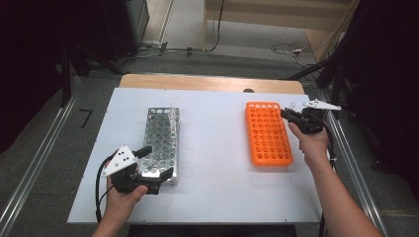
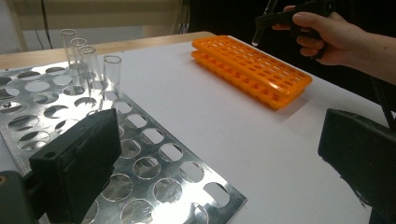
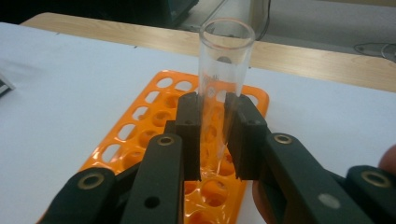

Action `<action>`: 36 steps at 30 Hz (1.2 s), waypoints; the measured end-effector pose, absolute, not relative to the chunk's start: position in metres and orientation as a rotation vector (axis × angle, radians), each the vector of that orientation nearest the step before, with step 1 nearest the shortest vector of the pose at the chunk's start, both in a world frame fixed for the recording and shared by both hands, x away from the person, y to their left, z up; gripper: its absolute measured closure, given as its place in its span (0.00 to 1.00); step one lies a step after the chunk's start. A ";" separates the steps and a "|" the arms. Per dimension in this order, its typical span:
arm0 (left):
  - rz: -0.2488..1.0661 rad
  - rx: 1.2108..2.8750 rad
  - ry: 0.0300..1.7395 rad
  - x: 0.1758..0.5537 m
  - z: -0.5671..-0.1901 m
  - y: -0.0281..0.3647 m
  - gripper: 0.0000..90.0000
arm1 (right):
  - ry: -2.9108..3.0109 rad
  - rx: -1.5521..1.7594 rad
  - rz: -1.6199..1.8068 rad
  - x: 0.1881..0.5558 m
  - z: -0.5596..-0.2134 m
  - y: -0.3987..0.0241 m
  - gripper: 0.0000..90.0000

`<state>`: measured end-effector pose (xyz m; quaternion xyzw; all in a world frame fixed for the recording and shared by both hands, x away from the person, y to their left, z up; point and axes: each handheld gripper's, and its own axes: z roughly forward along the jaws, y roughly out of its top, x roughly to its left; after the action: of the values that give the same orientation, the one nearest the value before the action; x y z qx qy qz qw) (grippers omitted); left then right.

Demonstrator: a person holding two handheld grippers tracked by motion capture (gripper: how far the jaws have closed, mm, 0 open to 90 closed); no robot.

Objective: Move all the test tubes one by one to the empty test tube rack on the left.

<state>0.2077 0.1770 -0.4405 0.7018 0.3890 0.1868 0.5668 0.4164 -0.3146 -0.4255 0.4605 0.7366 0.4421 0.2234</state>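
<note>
Test tube (image 3: 224, 70): clear glass, open rim up, upright, above the orange rack's (image 3: 140, 126) far end on the desk. Right gripper (image 3: 215, 140): jaws clenched on the tube's lower half. Left gripper (image 2: 219, 154): jaws wide apart, holding nothing, over the metal rack (image 2: 154, 163).

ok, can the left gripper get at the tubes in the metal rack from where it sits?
Probably yes. The left gripper sits open at the near end of the metal rack; the four tubes stand upright at its far end with only empty holes between. The right gripper is off over the orange rack.
</note>
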 end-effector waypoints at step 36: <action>0.438 1.671 0.858 0.203 -0.435 0.164 0.00 | 2.172 1.015 1.388 0.316 -0.416 -0.266 0.82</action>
<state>0.2027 0.1643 -0.4350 0.7120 0.3654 0.1866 0.5698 0.3156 -0.2660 -0.4161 0.3601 0.7705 0.4925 0.1844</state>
